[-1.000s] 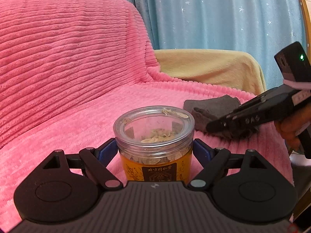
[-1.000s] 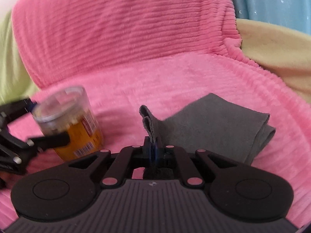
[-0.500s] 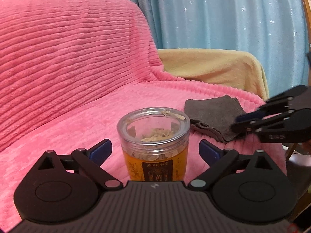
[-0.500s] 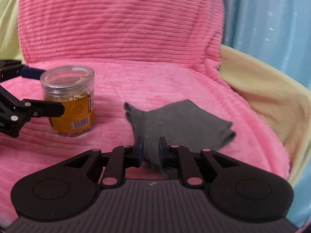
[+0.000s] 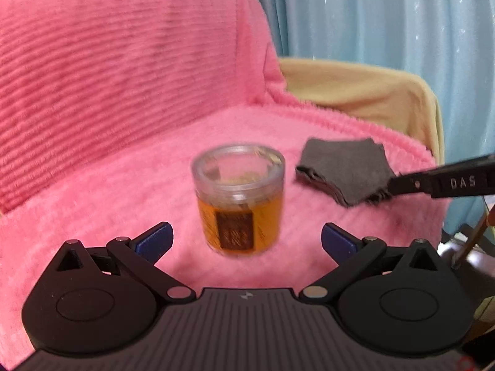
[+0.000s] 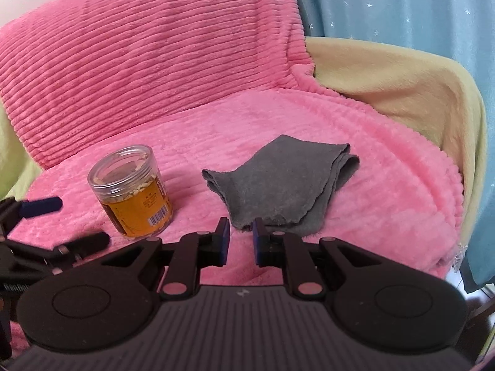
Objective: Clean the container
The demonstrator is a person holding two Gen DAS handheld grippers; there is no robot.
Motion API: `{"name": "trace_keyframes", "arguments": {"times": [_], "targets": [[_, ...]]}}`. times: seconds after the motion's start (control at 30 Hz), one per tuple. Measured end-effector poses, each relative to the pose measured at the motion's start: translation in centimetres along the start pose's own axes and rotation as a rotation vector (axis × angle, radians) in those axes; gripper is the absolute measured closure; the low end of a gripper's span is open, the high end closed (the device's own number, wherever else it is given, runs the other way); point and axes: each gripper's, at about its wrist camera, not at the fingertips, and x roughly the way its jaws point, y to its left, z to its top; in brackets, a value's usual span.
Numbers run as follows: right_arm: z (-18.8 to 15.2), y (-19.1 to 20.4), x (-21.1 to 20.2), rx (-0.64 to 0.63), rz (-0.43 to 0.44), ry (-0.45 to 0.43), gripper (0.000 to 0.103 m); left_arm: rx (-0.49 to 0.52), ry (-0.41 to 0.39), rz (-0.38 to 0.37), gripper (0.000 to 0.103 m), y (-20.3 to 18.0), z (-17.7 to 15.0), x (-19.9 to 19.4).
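The container [image 6: 131, 196], a clear-lidded jar with an orange label, is standing upright on the pink blanket [image 6: 278, 117], long axis vertical, lid on. The grey cloth [image 6: 278, 182] is lying folded just beside it, to the jar's right, the two apart.

The left gripper [image 5: 246, 241] is facing the jar straight on, jaws spread wide, wider than the jar, which is sitting ahead of the blue pads and clear of both. The left wrist view is blurred.

The right gripper [image 6: 240, 241] is pointing at the cloth's near edge, jaws narrowly parted with nothing between them, the cloth's hem just beyond the tips.

So the left is the nearer to the jar, the right to the cloth. Jar and cloth both free would suit either a wipe to come or one completed; the pictures are not settling which.
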Motion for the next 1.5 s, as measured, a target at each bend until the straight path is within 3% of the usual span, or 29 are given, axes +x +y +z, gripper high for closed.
{"name": "trace_keyframes", "arguments": {"times": [0.37, 0.63, 1.5], "targets": [[-0.4, 1.0, 0.6, 0.000, -0.022, 0.056, 0.092, -0.033, 0.109, 0.042, 0.000, -1.6, -0.7, 1.0], [-0.8, 1.3, 1.4, -0.009, -0.039, 0.098, 0.092, -0.038, 0.117, 0.072, 0.000, -1.9, -0.9, 1.4], [-0.9, 1.6, 1.9, -0.024, -0.030, 0.122, 0.092, -0.039, 0.120, 0.032, 0.000, -1.3, -0.9, 1.7]]}}
